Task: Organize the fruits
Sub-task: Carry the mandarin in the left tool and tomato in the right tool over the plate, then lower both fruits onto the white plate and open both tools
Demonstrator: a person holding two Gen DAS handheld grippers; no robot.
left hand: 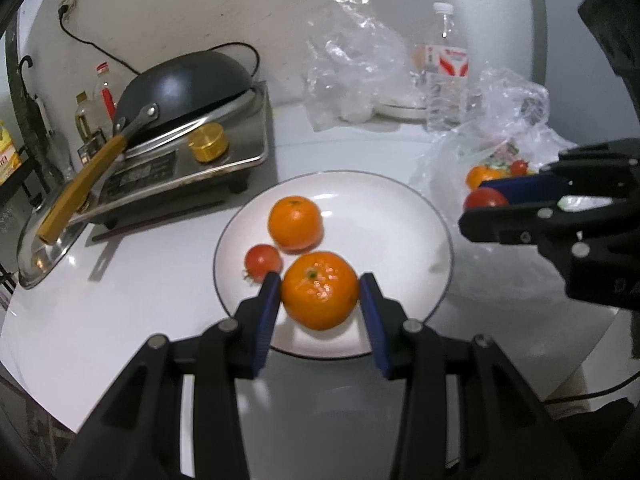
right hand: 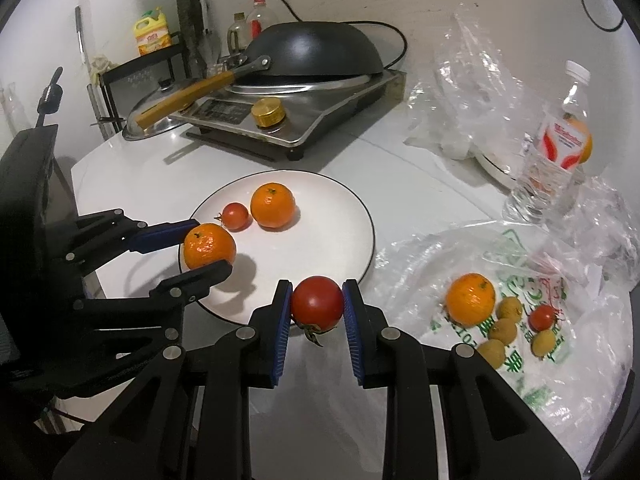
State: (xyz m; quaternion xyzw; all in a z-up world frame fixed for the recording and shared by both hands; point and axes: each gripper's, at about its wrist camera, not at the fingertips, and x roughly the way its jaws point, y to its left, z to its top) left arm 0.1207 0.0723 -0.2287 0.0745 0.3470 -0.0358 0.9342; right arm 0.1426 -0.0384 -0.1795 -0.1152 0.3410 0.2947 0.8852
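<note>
An orange point(left hand: 319, 290) is clamped in the left gripper point(left hand: 320, 300) above the white plate point(left hand: 400, 216); a tomato point(right hand: 317, 303) is pinched in the right gripper point(right hand: 317, 312) at plate's near rim; 2nd orange point(right hand: 273, 205) & small tomato point(right hand: 236, 215) lie on plate.

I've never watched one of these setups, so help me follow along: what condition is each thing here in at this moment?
Left tool: closed on an orange, above the plate.
Right tool: shut on a tomato.
Plate: holds one orange and one small tomato.
Plastic bag: spread open, fruit left on it.
Wok: upside down on the cooker.
Water bottle: upright, capped.
</note>
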